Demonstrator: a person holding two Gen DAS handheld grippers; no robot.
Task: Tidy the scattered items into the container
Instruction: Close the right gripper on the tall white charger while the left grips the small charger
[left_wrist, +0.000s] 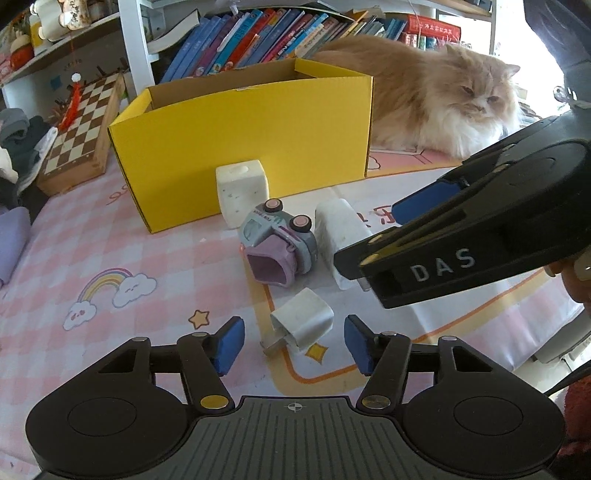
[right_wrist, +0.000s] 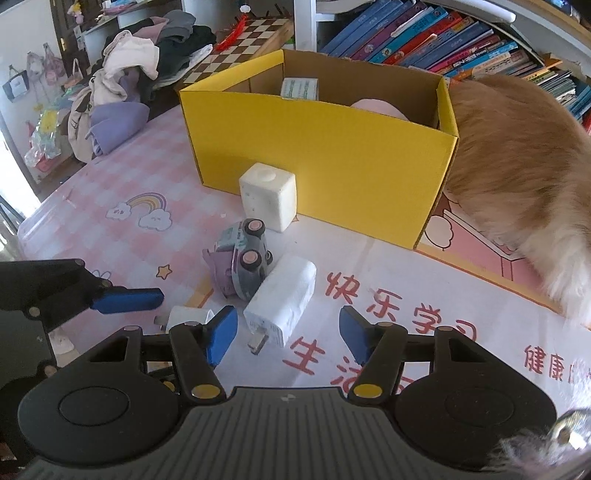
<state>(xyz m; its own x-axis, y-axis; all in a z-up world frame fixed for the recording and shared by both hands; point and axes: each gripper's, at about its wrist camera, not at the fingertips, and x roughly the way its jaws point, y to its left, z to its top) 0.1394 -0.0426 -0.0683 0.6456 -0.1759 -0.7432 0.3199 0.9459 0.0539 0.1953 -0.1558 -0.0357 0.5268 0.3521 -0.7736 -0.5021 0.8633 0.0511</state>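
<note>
A: Surface and room?

B: Pink checked mat (left_wrist: 122, 240) with rainbows, stars and red Chinese characters. Yellow cardboard box (left_wrist: 243, 147) stands at the far side, open at the top; the right wrist view shows a wrapped roll (right_wrist: 299, 88) and something pink inside. A fluffy orange cat (left_wrist: 436, 99) lies just right of the box. Bookshelf (left_wrist: 258, 37) behind, chessboard (left_wrist: 81, 129) far left, clothes pile (right_wrist: 140, 66) beyond it.

A: Items versus tongs?

B: Small white plug adapter (left_wrist: 303, 325) lies on the mat between the blue pads of the left gripper (left_wrist: 293, 345), tilted, prongs toward the near left; pads stand apart, not touching it. Right gripper (right_wrist: 288, 336) is also spread wide, holding nothing; the larger white charger (right_wrist: 282, 306) lies just ahead of its gap, prongs toward the camera.

A: Appearance of the rest?

B: Toy car (left_wrist: 279, 240), grey-blue and lilac, on its side, pink-hubbed wheels showing, touching the larger charger. White cube socket (left_wrist: 242, 192) upright, just in front of the box wall.
</note>
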